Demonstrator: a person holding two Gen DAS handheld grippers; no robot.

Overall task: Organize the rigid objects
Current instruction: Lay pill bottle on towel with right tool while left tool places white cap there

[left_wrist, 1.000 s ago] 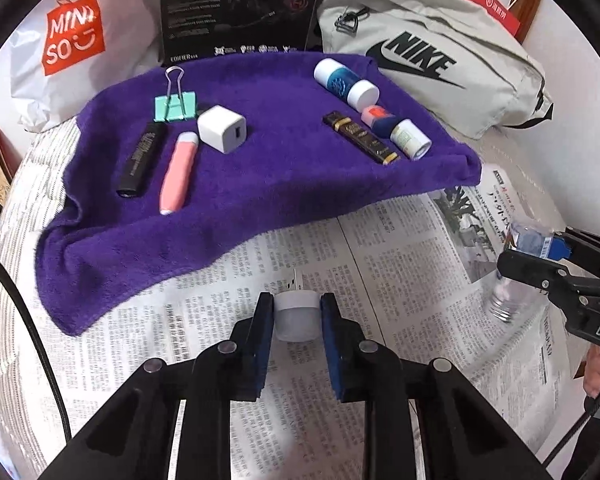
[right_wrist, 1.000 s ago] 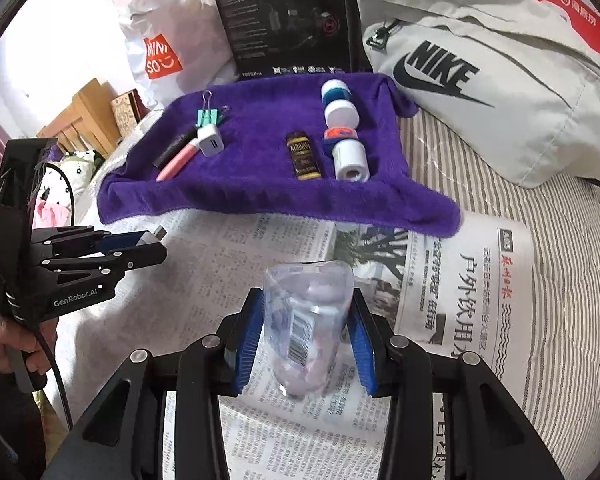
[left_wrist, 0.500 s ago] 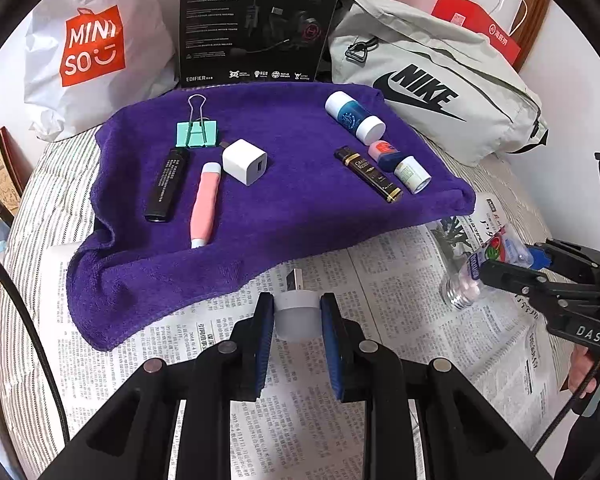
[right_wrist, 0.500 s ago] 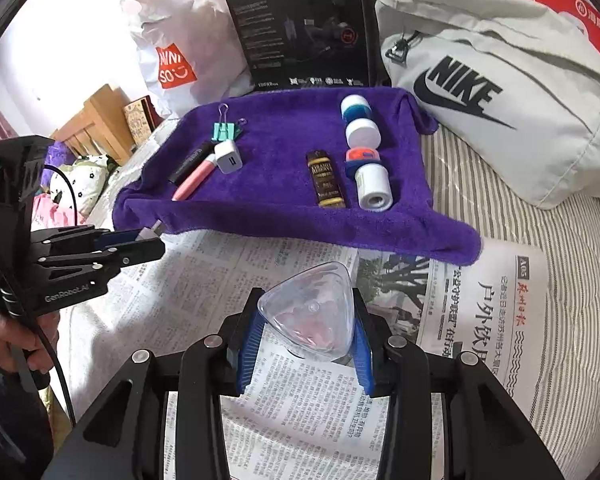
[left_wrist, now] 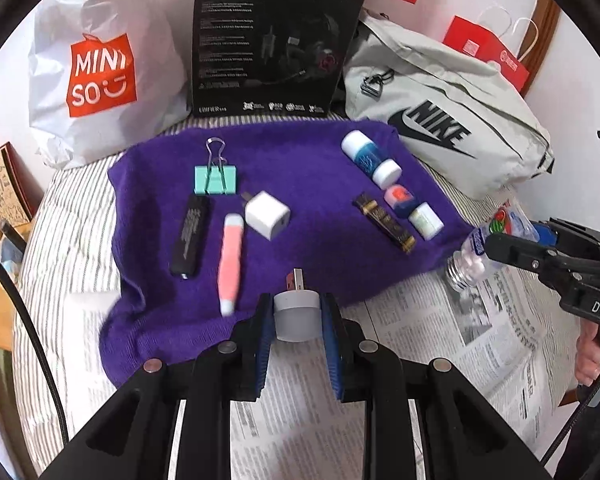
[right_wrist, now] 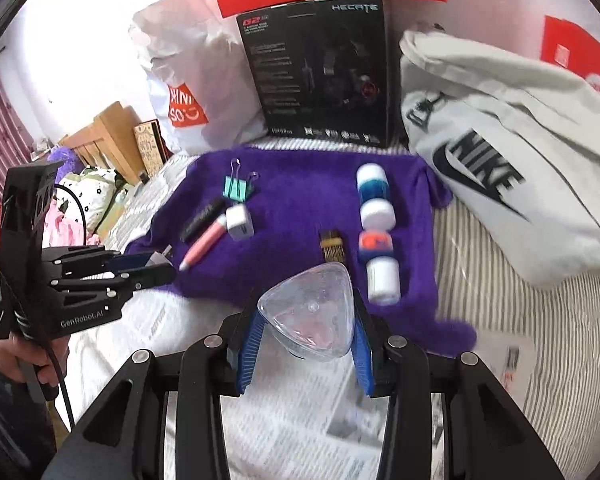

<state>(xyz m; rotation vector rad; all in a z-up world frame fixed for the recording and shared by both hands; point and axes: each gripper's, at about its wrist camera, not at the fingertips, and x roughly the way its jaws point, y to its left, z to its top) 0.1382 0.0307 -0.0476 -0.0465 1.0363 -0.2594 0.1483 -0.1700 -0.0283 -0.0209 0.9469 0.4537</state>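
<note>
Purple towel [left_wrist: 320,216] w/ sorted bits ahead, Nike bag [left_wrist: 452,136] behind, newspaper [left_wrist: 480,320] under tongs

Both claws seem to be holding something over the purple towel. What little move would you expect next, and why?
Probably the left gripper eases forward and down to set its small white USB plug on the bare purple towel ahead, near the white charger cube and pink pen. The right gripper holds a clear bottle, likely bound for the row of little bottles.
</note>
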